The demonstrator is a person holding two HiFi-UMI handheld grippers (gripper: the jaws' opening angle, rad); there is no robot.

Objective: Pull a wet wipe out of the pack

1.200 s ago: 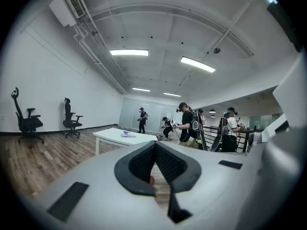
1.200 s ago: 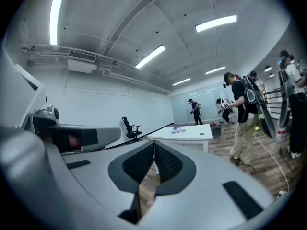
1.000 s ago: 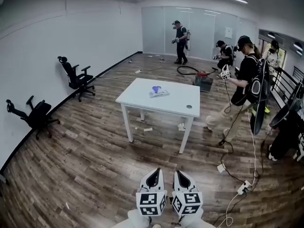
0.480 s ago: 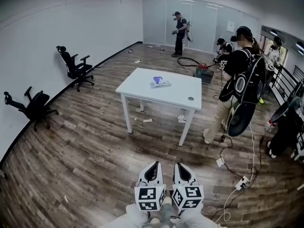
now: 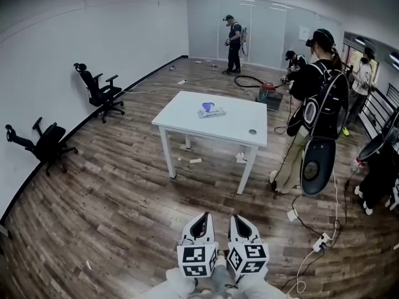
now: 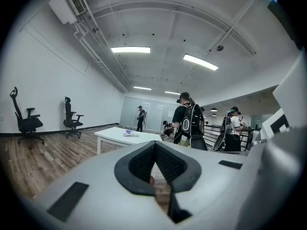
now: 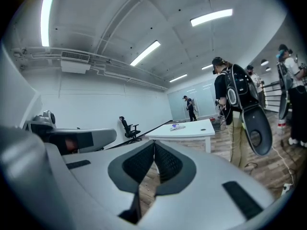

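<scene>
The wet wipe pack [image 5: 211, 111] lies flat on a white table [image 5: 187, 122] across the room, with a purple-blue tuft sticking up from it. It shows small in the left gripper view as the pack [image 6: 129, 134] and in the right gripper view as the pack [image 7: 177, 126]. My left gripper [image 5: 200, 221] and right gripper [image 5: 241, 222] are held side by side low in the head view, far short of the table. Both point level toward it, jaws together, nothing between them. The left gripper [image 6: 154, 145] and right gripper [image 7: 154, 145] show their pads meeting at the tips.
A person with a black backpack [image 5: 315, 108] stands right of the table; others stand at the far glass wall. Two black office chairs [image 5: 100, 92] are at the left wall, one tipped over [image 5: 45, 143]. Cables and a power strip [image 5: 319, 245] lie on the wood floor at right. A small disc [image 5: 252, 131] lies on the table.
Both grippers have come slightly nearer the table, staying side by side. The person with the backpack has walked from the far right to beside the table and turned their back.
</scene>
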